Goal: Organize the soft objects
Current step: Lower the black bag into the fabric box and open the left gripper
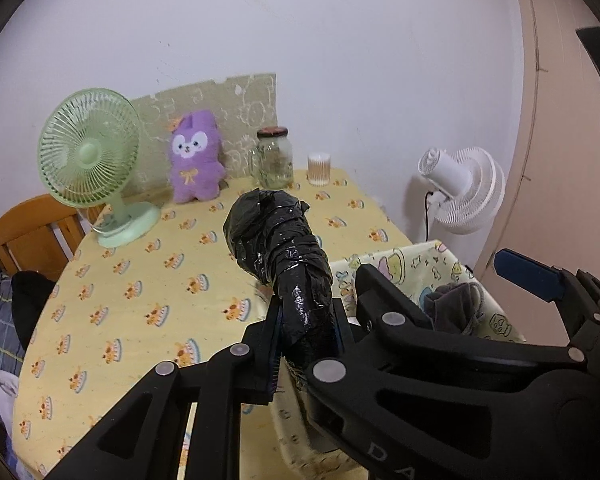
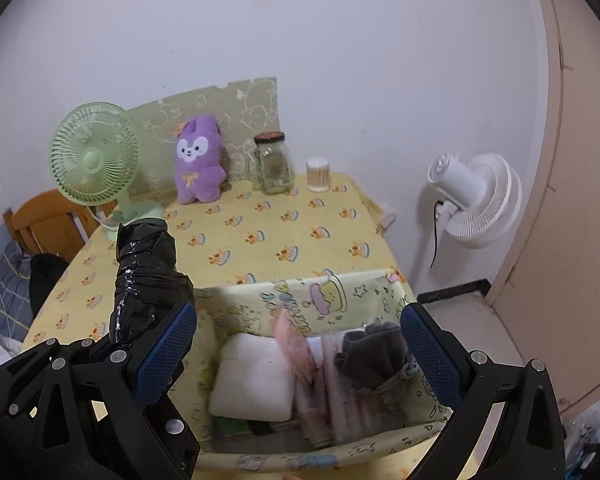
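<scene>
Between the pads of the left tool (image 1: 306, 334) sits a black wrapped bundle (image 1: 278, 236), pinched tight and sticking up over the yellow tabletop (image 1: 148, 280). Just right of it, the right tool (image 2: 300, 356) is spread wide over a cloth basket (image 2: 312, 300) holding a grey sock (image 2: 370, 354) and a white pad (image 2: 254, 376). Far ahead sits a purple plush toy (image 1: 196, 156).

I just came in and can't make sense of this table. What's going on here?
A person is tidying soft things with a handheld gripper in each hand. The left gripper has its jaws shut on a black wrapped bundle, held above the yellow tablecloth. The right gripper hangs open over a fabric storage box that already holds a white pad and grey socks. A purple plush sits against the wall.
</scene>
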`<state>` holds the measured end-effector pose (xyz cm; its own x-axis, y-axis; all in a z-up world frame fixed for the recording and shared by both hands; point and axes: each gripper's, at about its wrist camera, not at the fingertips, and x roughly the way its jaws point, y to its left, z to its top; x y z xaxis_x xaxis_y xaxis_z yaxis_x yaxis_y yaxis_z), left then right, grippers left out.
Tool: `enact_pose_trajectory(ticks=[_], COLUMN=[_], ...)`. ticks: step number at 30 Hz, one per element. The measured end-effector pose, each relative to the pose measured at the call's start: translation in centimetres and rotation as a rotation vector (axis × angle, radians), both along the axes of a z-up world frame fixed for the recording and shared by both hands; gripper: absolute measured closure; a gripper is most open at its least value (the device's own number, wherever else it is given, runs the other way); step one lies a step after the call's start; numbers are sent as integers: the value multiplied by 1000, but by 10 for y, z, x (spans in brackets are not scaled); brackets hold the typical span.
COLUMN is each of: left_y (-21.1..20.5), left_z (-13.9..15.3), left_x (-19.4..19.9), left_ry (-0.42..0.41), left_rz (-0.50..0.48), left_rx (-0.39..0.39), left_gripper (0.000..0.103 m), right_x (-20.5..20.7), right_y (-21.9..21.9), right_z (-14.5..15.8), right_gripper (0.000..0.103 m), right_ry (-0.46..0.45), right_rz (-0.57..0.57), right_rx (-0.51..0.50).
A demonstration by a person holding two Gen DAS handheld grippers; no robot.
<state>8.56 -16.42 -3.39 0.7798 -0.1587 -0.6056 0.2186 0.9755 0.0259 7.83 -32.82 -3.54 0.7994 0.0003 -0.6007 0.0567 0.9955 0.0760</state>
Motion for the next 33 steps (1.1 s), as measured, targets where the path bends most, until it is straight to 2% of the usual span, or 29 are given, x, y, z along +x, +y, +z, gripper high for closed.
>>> enact_pose_trajectory(ticks=[4, 7, 12, 15, 17, 22, 33], left_y=[-11, -17, -25, -28, -30, -30, -18], left_z=[-13, -17, -23, -28, -31, -33, -20], left_x=[10, 12, 20, 24, 26, 25, 16], left_ry=[40, 38, 45, 65, 87, 92, 61], left_rz=[-12, -27, -41, -52, -59, -68, -69], left_rx=[7, 30, 37, 42, 43, 53, 44], left_gripper=[81, 81, 72, 59, 38, 25, 23], right_x=[10, 14, 21, 25, 28, 30, 21], right_y=[-10, -18, -25, -29, -31, -31, -21], right_z=[-15, -23, -29, -35, -39, -43, -32], right_gripper=[0, 0, 0, 0, 0, 0, 0], right_ry=[42, 42, 24, 40, 54, 57, 23], right_rz=[-1, 7, 16, 12, 16, 29, 49], right_rx=[7, 13, 19, 30, 34, 30, 18])
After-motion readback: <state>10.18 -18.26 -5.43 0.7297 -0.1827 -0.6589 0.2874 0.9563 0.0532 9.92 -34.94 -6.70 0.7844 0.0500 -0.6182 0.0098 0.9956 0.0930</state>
